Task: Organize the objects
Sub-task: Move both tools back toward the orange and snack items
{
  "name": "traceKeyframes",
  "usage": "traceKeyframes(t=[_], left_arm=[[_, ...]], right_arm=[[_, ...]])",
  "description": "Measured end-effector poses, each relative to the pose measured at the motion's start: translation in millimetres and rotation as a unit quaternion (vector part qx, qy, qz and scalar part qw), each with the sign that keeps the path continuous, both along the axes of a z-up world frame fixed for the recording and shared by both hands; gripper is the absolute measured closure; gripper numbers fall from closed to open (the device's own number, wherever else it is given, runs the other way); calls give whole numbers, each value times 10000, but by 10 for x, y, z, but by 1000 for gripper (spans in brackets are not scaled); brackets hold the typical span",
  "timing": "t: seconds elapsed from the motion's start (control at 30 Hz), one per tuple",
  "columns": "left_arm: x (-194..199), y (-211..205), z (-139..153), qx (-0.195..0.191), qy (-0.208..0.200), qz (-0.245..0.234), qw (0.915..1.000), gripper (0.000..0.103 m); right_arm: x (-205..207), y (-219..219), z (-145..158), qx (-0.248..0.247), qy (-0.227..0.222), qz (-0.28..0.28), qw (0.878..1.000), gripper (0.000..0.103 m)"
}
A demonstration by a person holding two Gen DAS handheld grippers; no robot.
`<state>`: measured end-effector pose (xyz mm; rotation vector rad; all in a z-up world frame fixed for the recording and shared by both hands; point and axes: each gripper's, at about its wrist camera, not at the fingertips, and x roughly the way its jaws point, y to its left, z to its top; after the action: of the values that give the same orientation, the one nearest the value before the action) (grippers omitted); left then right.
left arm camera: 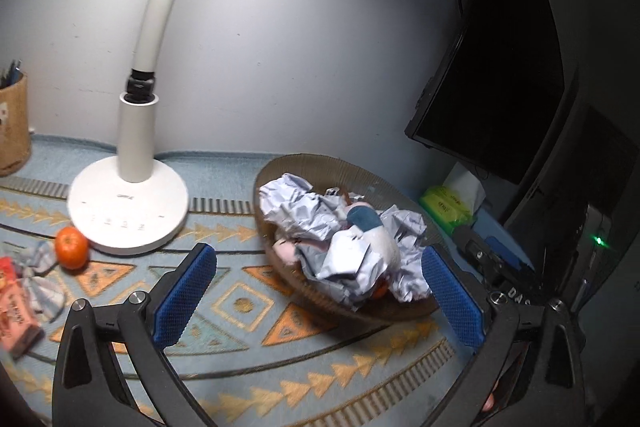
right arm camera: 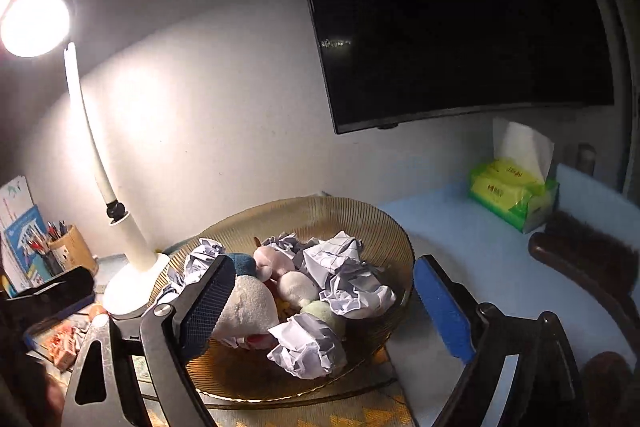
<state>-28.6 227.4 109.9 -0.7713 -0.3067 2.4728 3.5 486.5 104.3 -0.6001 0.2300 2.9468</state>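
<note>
Both grippers empty, fingers spread, hovering by the ribbed amber glass bowl (right arm camera: 384, 227) on the desk.

Bowl holds crumpled white paper balls (right arm camera: 306, 349), a white-and-teal plush toy (right arm camera: 248, 303) and pink plush pieces (right arm camera: 272, 261). Left gripper (left arm camera: 320, 293) fingers released, bowl's near rim between them; right gripper (right arm camera: 324, 303) fingers released too, its left pad just in front of the white-and-teal plush toy. Still loose on the patterned blue mat (left arm camera: 240, 307): an orange tangerine (left arm camera: 71, 242) touching the white desk lamp base (left arm camera: 128, 211), a crumpled paper wad (left arm camera: 40, 279) and a pink snack packet (left arm camera: 14, 315) near it. Green tissue pack (right arm camera: 512, 195) sits well apart, under the dark monitor (right arm camera: 460, 15).
</note>
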Motion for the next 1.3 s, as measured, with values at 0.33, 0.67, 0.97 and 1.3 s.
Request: traceKeyframes(t=[0.33, 0.67, 0.97, 1.3], left_arm=[[725, -1584, -173, -650, -293, 1522, 9858, 1], [853, -2541, -790, -1163, -1269, 2430, 9546, 1], [532, -2724, -634, -1174, -1260, 1615, 9717, 1], [60, -2878, -524, -1216, -1210, 1192, 9779, 1]], right_arm=[[300, -1048, 132, -359, -555, 1478, 9868, 0], [387, -2428, -744, 622, -1643, 2551, 9508, 0], [128, -2690, -783, 271, -2258, 2850, 9312, 0], [-444, -3845, -893, 766, -2583, 2930, 9174, 7]])
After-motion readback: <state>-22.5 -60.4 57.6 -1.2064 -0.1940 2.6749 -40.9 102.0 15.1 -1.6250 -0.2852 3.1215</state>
